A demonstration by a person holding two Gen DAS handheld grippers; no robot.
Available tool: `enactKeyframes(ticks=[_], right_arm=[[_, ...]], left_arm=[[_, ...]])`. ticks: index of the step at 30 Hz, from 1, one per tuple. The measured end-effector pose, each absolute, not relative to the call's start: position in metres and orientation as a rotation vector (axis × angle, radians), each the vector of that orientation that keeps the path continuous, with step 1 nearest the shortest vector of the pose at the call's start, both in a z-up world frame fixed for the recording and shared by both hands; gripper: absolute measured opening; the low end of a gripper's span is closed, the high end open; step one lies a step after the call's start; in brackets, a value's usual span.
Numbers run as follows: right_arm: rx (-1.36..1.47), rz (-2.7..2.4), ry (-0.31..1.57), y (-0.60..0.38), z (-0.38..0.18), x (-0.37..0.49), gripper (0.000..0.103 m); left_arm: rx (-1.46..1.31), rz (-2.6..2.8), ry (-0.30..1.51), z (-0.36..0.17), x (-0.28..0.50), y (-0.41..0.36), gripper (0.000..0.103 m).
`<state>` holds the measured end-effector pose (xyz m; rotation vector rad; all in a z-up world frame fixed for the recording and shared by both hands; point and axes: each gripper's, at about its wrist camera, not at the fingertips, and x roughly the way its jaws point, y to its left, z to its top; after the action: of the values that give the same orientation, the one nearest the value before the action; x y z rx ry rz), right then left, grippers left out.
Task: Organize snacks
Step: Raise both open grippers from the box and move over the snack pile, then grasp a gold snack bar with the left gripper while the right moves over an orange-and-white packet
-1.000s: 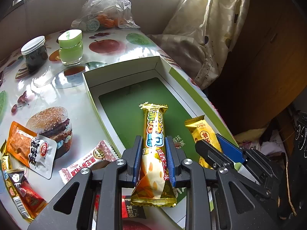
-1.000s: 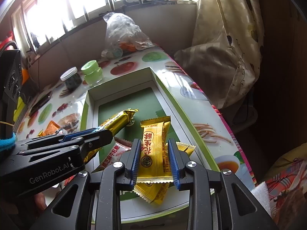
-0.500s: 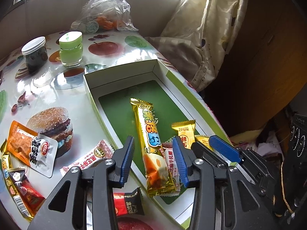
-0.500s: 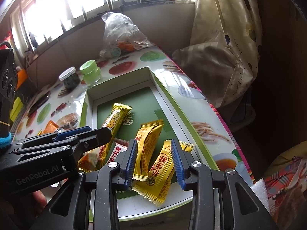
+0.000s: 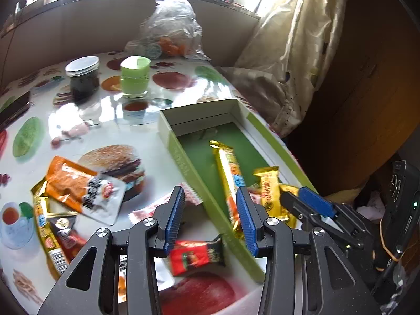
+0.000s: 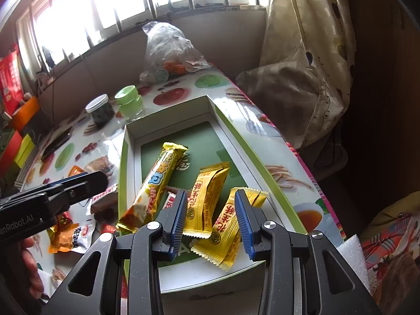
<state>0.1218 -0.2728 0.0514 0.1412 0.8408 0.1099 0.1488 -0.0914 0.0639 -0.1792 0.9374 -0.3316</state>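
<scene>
A green-lined box (image 6: 220, 141) (image 5: 183, 162) lies on the table. In it lie a long gold snack bar (image 6: 155, 183) (image 5: 229, 173) and two yellow packets (image 6: 207, 197), (image 6: 231, 225), with a red-and-white packet (image 6: 169, 200) partly under them. My left gripper (image 5: 210, 211) is open and empty, above the box's left wall. My right gripper (image 6: 211, 216) is open and empty above the yellow packets. Loose snacks lie left of the box: a red-and-black packet (image 5: 197, 256), an orange pouch (image 5: 81, 186) and a pile of small packets (image 5: 55, 233).
A dark jar (image 5: 82, 78), a green jar (image 5: 135, 76) and a clear plastic bag (image 5: 170, 29) stand at the table's far end. A phone (image 5: 13, 107) lies at the left. A curtain (image 5: 288, 52) hangs on the right, past the table edge.
Both grippers opened and let go: the gold bar and a yellow packet now lie in the box. My left gripper has swung left over the box's left wall. My right gripper pulled back slightly.
</scene>
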Motion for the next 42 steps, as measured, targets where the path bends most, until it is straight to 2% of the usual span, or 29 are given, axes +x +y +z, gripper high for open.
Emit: enactKeyframes(ticks=[26,42], right_arm=[[0.099,0.239,0.821,-0.213,0.066,0.110,0.037],[-0.010,0.418,0.875,-0.148,0.052,0.104,0.041]], left_arm=[[-0.236,-0.092,0.937,0.054,0.109,0.008,0.042],[-0.295,-0.009,0.983,0.032,0.110,0.051,0.042]])
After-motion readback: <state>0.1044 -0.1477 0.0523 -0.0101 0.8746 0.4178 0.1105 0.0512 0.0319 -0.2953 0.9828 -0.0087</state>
